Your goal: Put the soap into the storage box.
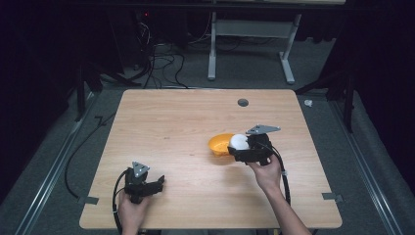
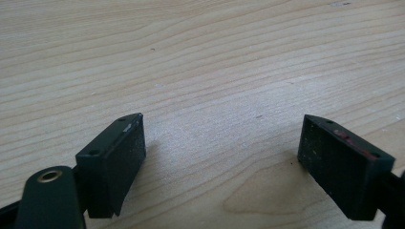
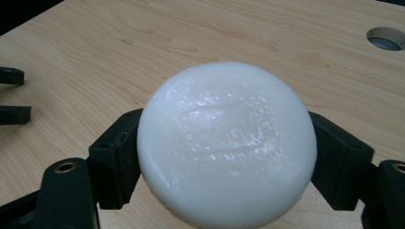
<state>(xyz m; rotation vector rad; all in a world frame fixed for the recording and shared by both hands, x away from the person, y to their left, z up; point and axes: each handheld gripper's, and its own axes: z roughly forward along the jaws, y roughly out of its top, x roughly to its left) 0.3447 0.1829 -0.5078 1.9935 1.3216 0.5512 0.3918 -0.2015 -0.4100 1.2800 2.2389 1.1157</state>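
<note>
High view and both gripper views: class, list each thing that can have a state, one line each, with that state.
Left tongs: open, jaws wide apart, nothing between them, low over the table.
Right tongs: shut on the white soap bar.
White soap bar: clamped between the jaws, lifted by the orange bowl.
Orange bowl: upright on the table; contents unclear.

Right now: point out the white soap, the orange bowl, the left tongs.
white soap [image 3: 227,143], right gripper view, middle of its embossed face
orange bowl [image 1: 219,144], high view, inner wall
left tongs [image 2: 222,157], left gripper view, midway between tips
</note>
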